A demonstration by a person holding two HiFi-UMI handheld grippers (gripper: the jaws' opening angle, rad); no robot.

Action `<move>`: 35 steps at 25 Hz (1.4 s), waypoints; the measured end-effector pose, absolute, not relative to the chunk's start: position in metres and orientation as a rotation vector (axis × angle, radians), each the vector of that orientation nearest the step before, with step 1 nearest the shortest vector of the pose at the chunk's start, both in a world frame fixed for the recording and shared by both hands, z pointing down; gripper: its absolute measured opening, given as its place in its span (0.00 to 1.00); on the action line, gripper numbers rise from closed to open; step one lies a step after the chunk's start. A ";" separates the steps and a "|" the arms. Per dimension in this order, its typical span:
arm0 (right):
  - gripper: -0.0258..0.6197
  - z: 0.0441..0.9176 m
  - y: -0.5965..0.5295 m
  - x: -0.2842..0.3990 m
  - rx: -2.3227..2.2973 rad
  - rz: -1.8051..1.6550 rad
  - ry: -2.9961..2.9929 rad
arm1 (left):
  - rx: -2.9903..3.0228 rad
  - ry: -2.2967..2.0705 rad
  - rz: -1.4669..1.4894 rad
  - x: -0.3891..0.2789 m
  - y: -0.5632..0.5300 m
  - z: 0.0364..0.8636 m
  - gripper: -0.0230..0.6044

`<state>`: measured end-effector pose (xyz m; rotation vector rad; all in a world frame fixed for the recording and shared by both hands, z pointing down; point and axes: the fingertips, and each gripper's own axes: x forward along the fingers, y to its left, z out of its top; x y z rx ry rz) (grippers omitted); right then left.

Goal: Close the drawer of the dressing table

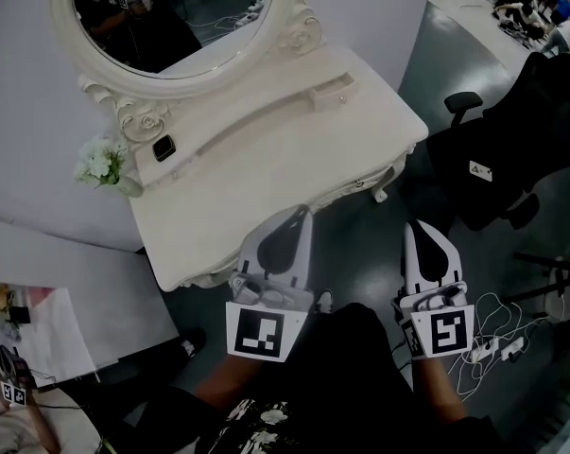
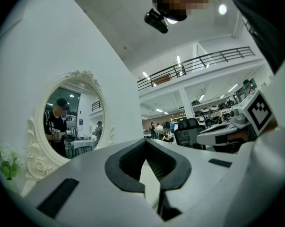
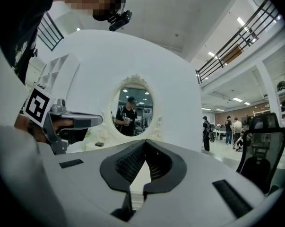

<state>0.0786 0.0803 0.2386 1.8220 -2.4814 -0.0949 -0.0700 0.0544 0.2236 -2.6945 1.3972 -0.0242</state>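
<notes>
Small drawer (image 1: 332, 91) juts out of dressing table (image 1: 266, 159) upper tier, right of mirror (image 1: 162, 17), well apart from both claws. Left gripper (image 1: 297, 218) and right gripper (image 1: 419, 227) pressed together, empty (fine for pushing). Reach over tabletop, meet drawer front squarely, push straight in.

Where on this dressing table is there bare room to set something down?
The wide front of the tabletop is bare, from the raised back shelf to the front edge. Crowded only at back left: flowers and a small dark object beside the mirror frame.
</notes>
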 end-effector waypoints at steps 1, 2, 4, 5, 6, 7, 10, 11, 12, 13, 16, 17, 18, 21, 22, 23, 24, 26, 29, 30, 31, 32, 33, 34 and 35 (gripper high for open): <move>0.04 0.239 0.079 0.077 1.822 -0.096 -2.488 | -2.703 1.396 -0.018 -0.069 0.053 0.225 0.04; 0.04 0.240 0.079 0.077 1.823 -0.097 -2.486 | -2.711 1.392 -0.019 -0.068 0.052 0.227 0.04; 0.04 0.242 0.079 0.080 1.837 -0.085 -2.466 | -2.723 1.382 -0.028 -0.065 0.050 0.231 0.04; 0.04 0.243 0.077 0.082 1.845 -0.077 -2.460 | -2.725 1.378 -0.031 -0.064 0.049 0.232 0.04; 0.04 0.244 0.075 0.084 1.849 -0.078 -2.456 | -2.724 1.378 -0.032 -0.063 0.048 0.232 0.04; 0.04 0.245 0.073 0.086 1.846 -0.085 -2.452 | -2.721 1.382 -0.032 -0.062 0.047 0.232 0.04; 0.04 0.249 0.061 0.089 1.839 -0.071 -2.448 | -2.705 1.400 -0.041 -0.064 0.039 0.233 0.04; 0.04 0.250 0.056 0.088 1.833 -0.069 -2.457 | -2.699 1.408 -0.045 -0.066 0.035 0.233 0.04; 0.04 0.250 0.052 0.086 1.821 -0.075 -2.471 | -2.691 1.417 -0.045 -0.067 0.031 0.233 0.04; 0.04 0.250 0.047 0.083 1.808 -0.084 -2.481 | -2.685 1.426 -0.041 -0.069 0.026 0.232 0.04; 0.04 0.249 0.036 0.080 1.797 -0.077 -2.474 | -2.686 1.435 -0.036 -0.068 0.015 0.231 0.04; 0.04 0.249 0.031 0.082 1.797 -0.084 -2.472 | -2.684 1.425 -0.047 -0.066 0.011 0.231 0.04; 0.04 0.248 0.025 0.083 1.797 -0.094 -2.473 | -2.680 1.418 -0.051 -0.064 0.006 0.231 0.04; 0.04 0.253 0.014 0.089 1.788 -0.097 -2.480 | -2.689 1.425 -0.030 -0.056 -0.007 0.231 0.04; 0.04 0.256 0.010 0.091 1.780 -0.086 -2.479 | -2.697 1.430 -0.037 -0.054 -0.010 0.233 0.04; 0.04 0.259 0.005 0.092 1.775 -0.074 -2.481 | -2.703 1.436 -0.051 -0.054 -0.013 0.235 0.04; 0.04 0.261 -0.001 0.091 1.771 -0.065 -2.488 | -2.699 1.440 -0.067 -0.055 -0.017 0.235 0.04; 0.04 0.262 -0.015 0.089 1.769 -0.055 -2.506 | -2.675 1.434 -0.090 -0.055 -0.026 0.235 0.04; 0.04 0.259 -0.036 0.090 1.775 -0.040 -2.517 | -2.658 1.427 -0.108 -0.051 -0.042 0.238 0.04; 0.04 0.259 -0.042 0.091 1.773 -0.044 -2.517 | -2.657 1.430 -0.103 -0.049 -0.050 0.237 0.04; 0.04 0.259 -0.048 0.093 1.774 -0.053 -2.514 | -2.656 1.430 -0.092 -0.047 -0.057 0.235 0.04; 0.04 0.261 -0.053 0.097 1.776 -0.058 -2.504 | -2.654 1.426 -0.087 -0.044 -0.064 0.233 0.04; 0.04 0.264 -0.059 0.101 1.775 -0.052 -2.491 | -2.654 1.422 -0.089 -0.041 -0.071 0.232 0.04; 0.04 0.266 -0.065 0.104 1.772 -0.037 -2.480 | -2.658 1.423 -0.093 -0.038 -0.078 0.231 0.04; 0.04 0.267 -0.072 0.106 1.768 -0.024 -2.478 | -2.665 1.427 -0.098 -0.036 -0.085 0.232 0.04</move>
